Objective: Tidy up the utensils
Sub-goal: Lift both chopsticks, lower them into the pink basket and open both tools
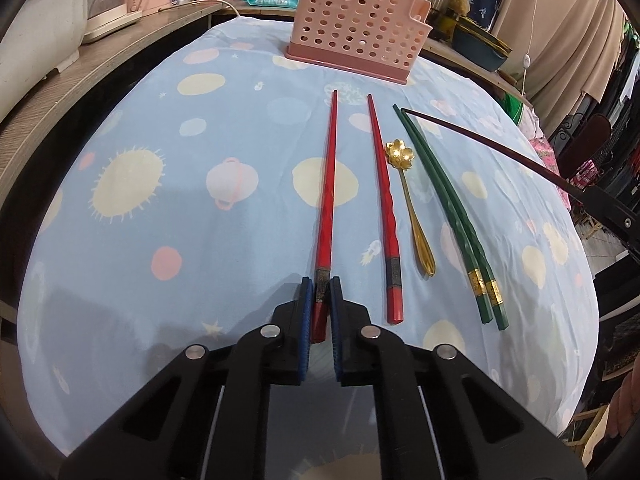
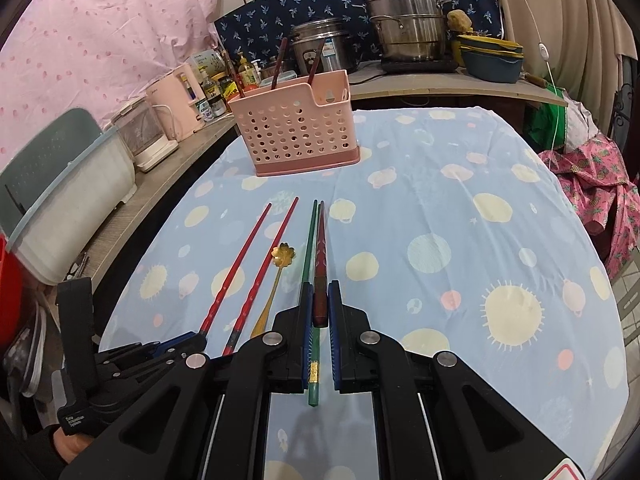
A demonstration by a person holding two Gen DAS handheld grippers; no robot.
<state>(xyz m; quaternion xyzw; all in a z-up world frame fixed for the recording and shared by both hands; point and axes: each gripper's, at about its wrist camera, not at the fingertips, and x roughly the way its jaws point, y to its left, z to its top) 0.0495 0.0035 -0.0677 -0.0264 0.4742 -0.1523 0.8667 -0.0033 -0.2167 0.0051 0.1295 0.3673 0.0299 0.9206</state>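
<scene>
A pink perforated utensil holder (image 1: 354,26) stands at the far side of the table; in the right wrist view (image 2: 298,130) it holds two dark chopsticks. On the cloth lie two red chopsticks (image 1: 382,200), a gold flower spoon (image 1: 408,196) and two green chopsticks (image 1: 448,208). My left gripper (image 1: 321,286) is shut on the thick end of the left red chopstick (image 1: 328,184), which still rests on the cloth. My right gripper (image 2: 320,292) is shut on a dark brown chopstick (image 2: 320,264), held above the green chopsticks (image 2: 310,240); it shows at the right in the left wrist view (image 1: 480,142).
The table wears a blue cloth (image 1: 160,220) with planet prints. A wooden counter (image 2: 160,184) to the left holds a kettle, appliances and a bin. Steel pots (image 2: 408,24) and bowls stand on the shelf behind. Pink fabric (image 2: 592,184) hangs off the right edge.
</scene>
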